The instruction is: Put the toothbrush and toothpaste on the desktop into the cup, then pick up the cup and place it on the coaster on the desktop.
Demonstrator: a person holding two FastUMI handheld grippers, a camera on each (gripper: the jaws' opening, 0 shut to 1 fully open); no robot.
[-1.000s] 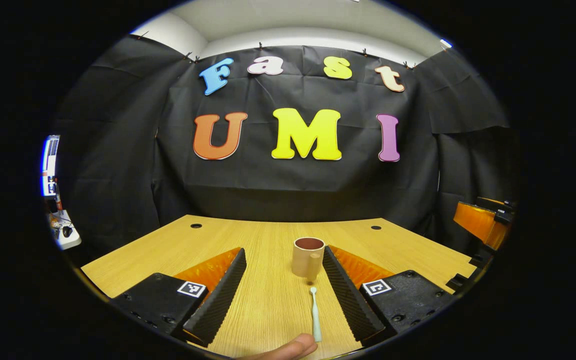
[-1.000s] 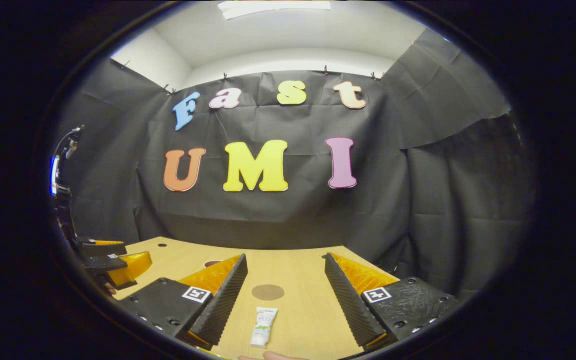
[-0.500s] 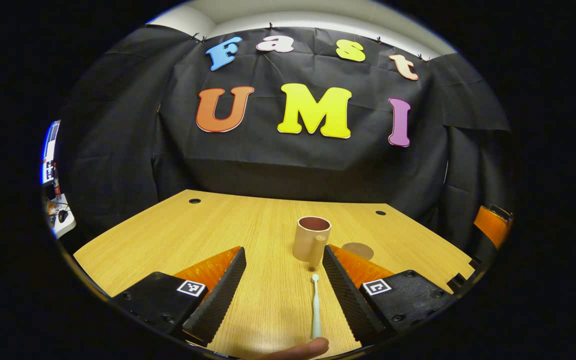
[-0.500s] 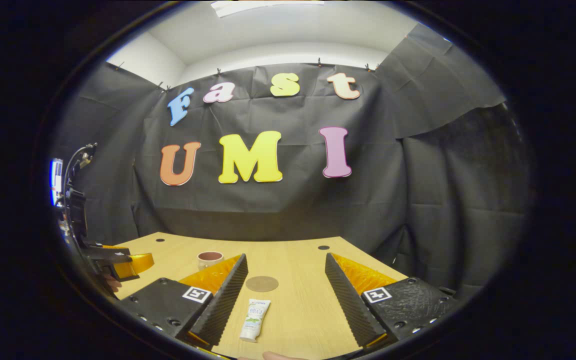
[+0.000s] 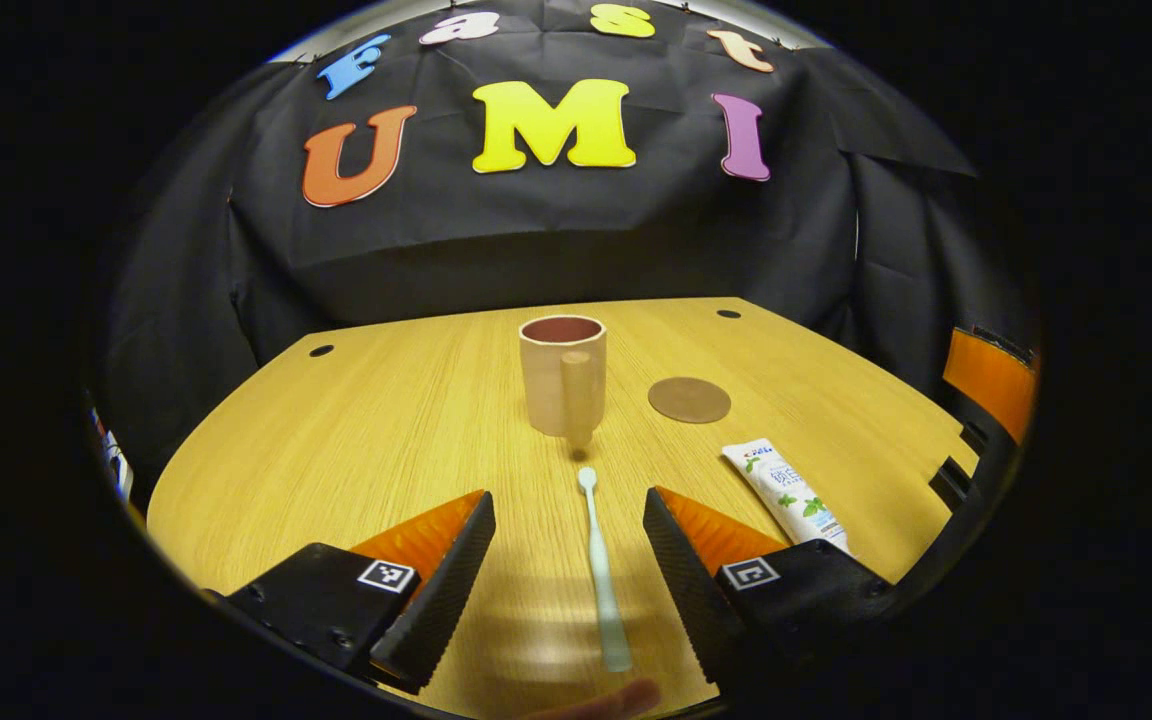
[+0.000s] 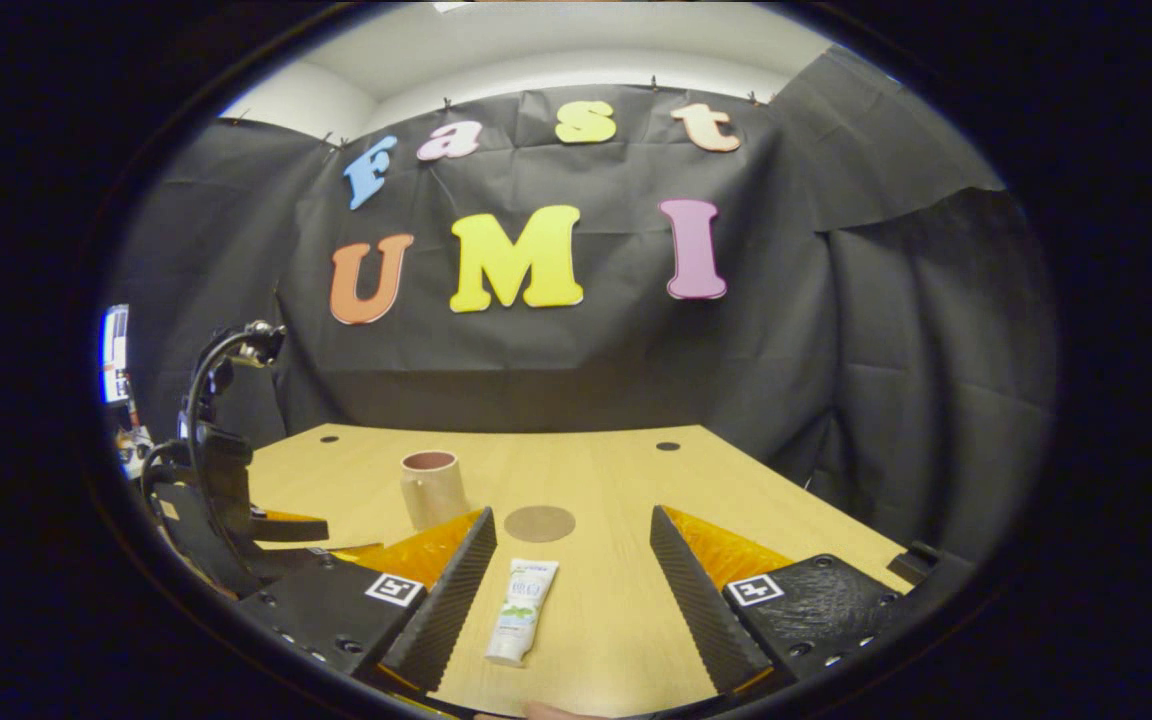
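On the wooden surface (image 5: 356, 440) stands the cup (image 5: 562, 372), with the coaster (image 5: 689, 399) just right of it, the toothpaste (image 6: 522, 624) nearer between the right gripper (image 6: 573, 590)'s spread, empty fingers, and the toothbrush (image 5: 601, 575) before the cup between the left gripper (image 5: 569, 570)'s likewise parted fingers.

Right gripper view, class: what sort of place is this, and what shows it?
Probably a recording booth, not a bathroom: black cloth wall behind a bare wooden desk, with only a cup, coaster and toothpaste laid out.
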